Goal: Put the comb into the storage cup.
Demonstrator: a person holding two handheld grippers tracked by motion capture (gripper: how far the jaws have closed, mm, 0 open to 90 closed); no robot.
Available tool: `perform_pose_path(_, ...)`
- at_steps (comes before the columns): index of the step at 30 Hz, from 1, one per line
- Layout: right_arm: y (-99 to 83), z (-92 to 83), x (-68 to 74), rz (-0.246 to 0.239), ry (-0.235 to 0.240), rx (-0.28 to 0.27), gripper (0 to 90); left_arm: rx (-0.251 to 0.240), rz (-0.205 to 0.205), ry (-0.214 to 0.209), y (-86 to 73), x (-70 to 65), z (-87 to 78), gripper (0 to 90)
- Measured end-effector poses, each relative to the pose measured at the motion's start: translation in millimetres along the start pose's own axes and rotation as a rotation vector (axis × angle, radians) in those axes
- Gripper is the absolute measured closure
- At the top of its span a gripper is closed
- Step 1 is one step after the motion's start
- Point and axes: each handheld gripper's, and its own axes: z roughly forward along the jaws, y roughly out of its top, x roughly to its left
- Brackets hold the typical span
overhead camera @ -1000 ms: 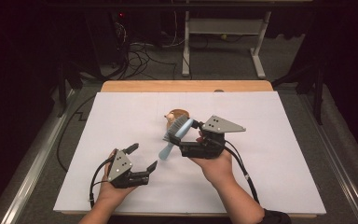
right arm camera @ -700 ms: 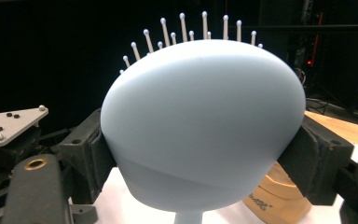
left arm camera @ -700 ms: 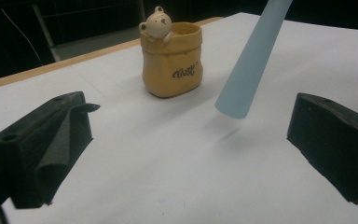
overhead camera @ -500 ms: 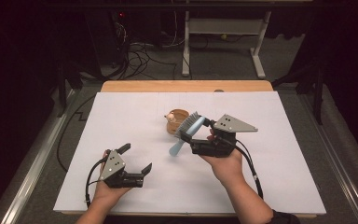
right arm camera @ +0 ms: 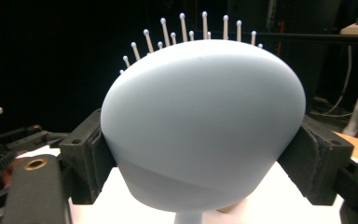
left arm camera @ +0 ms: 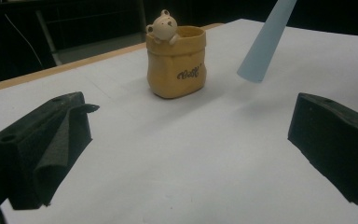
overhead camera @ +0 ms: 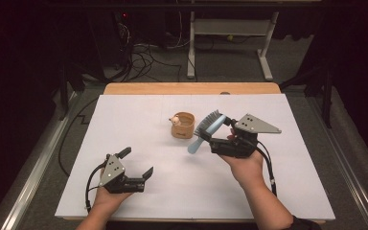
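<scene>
A tan pot (overhead camera: 184, 125) with a small bear figure on its rim stands in the middle of the white table sheet (overhead camera: 139, 120). In the left gripper view the pot (left arm camera: 177, 65) sits ahead, with the brush's pale blue handle (left arm camera: 268, 42) hanging beside it. My right gripper (overhead camera: 219, 139) is shut on the head of a light blue hairbrush (overhead camera: 210, 125), held just right of the pot, handle slanting down. Its jaws clamp both sides of the brush head (right arm camera: 203, 116). My left gripper (overhead camera: 136, 161) rests near the front left; its jaws have just been opening and nothing is between them.
A wooden table edge (overhead camera: 191, 88) runs along the far side of the sheet. Beyond it on the dark floor are cables (overhead camera: 146, 57) and a white desk frame (overhead camera: 230, 28). Metal rails (overhead camera: 33, 177) flank the table.
My right hand has carried the brush from in front of the pot to its right side. The left gripper's jaws stand wider apart than a second ago.
</scene>
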Motion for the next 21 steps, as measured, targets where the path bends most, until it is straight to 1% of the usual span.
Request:
perform_pose_path(3,0.5,-5.0,-5.0,-0.003,-0.020,-0.004,20.6,0.001,-0.002,-0.002,-0.2,-0.5,0.1,0.4)
perform_pose_path(7,1.0,-11.1,-10.1,-0.012,-0.043,-0.003,20.6,0.007,-0.018,-0.006,0.2,-0.5,-0.5,0.4)
perform_pose_path(10,1.4,-14.8,-13.8,-0.020,-0.055,-0.005,20.6,0.004,-0.013,-0.003,0.6,0.1,-1.7,0.4)
perform_pose_path(16,3.2,-20.9,-20.1,-0.027,-0.081,-0.012,20.6,-0.001,-0.019,0.002,1.7,1.8,-5.2,0.4)
perform_pose_path(21,5.3,-24.7,-24.6,-0.030,-0.100,-0.019,20.6,0.009,-0.021,0.003,1.2,2.5,-5.2,0.4)
